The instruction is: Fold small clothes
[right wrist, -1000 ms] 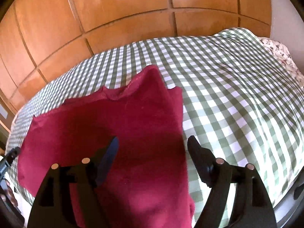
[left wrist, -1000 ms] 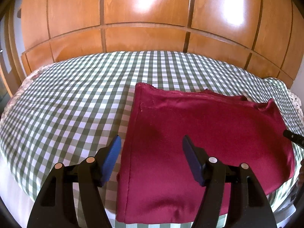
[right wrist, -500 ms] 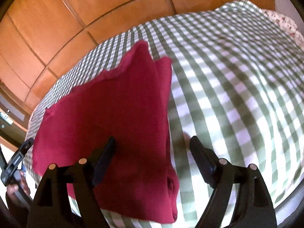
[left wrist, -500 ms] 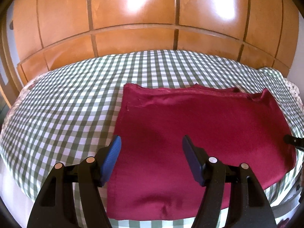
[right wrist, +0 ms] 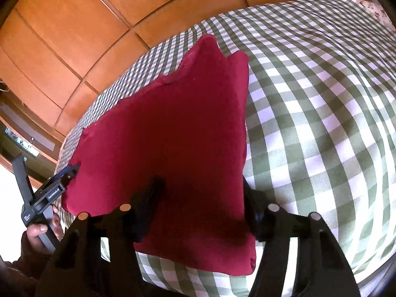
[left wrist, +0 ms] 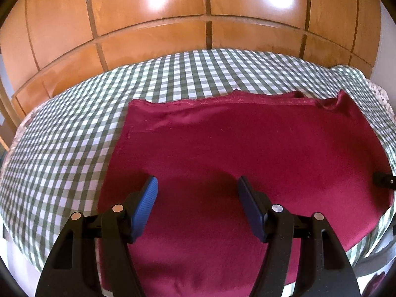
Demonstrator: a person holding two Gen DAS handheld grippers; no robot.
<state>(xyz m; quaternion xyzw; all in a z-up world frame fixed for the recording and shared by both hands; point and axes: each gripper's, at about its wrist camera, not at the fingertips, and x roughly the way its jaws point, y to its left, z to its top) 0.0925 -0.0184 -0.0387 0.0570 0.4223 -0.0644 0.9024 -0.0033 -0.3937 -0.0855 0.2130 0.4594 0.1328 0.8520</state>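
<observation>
Lower centre of each wrist view: the left claw (left wrist: 196,193) hangs released over the red garment (left wrist: 242,153), the right claw (right wrist: 201,193) closing across the garment's edge, pads not yet pressing.

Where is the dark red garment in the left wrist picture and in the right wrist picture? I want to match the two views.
Left wrist view: the dark red garment fills the centre and right, spread flat.
Right wrist view: it lies left of centre, its near right corner between the closing right gripper jaws.
Shared landmark: the green checked cloth under it.

Garment (left wrist: 247,153) flat on bedcover (left wrist: 74,136)
</observation>
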